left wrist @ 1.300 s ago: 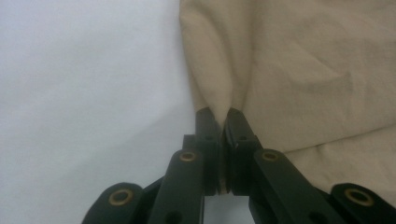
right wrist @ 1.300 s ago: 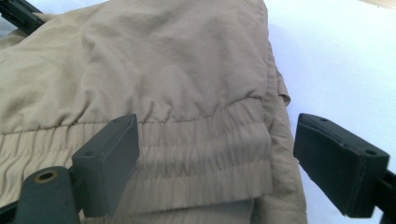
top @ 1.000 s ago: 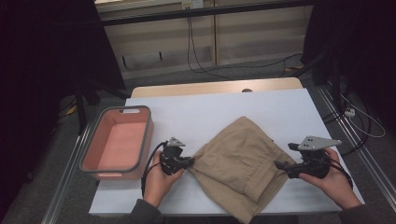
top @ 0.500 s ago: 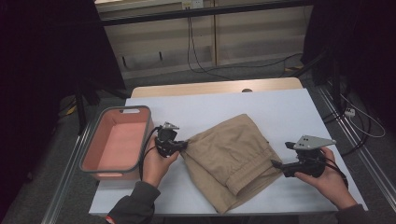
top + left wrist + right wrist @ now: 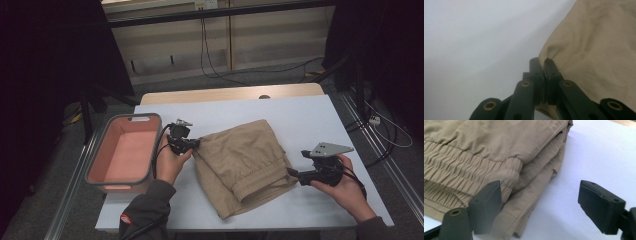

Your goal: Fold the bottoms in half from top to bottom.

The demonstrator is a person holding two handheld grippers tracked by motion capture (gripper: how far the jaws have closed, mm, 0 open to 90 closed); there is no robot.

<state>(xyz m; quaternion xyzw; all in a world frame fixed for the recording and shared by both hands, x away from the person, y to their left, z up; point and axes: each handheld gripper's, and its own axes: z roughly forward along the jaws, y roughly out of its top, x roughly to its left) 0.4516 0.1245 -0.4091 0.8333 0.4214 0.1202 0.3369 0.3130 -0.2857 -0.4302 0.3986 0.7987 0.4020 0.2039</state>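
Tan folded trousers (image 5: 245, 160) with an elastic waistband (image 5: 461, 167) lie on the white table (image 5: 310, 115). At their left corner my left gripper (image 5: 196, 144) is shut on a pinch of the tan cloth (image 5: 584, 45), its jaws pressed together (image 5: 544, 62). My right gripper (image 5: 292, 172) sits open at the trousers' right edge, low over the table. Its jaws have just been closing a little. In the right gripper view (image 5: 539, 188) the left jaw rests beside the waistband corner, and mostly bare table lies between the jaws.
A pink basin (image 5: 100, 170) with a grey rim stands at the table's left edge, close to my left hand. Bare tabletop stretches behind and to the right of the trousers. Cables run across the floor beyond the table.
My left gripper has moved away from the person, dragging the trousers' left corner with it. The cloth has slid left and turned. My right hand has stayed nearly in place.
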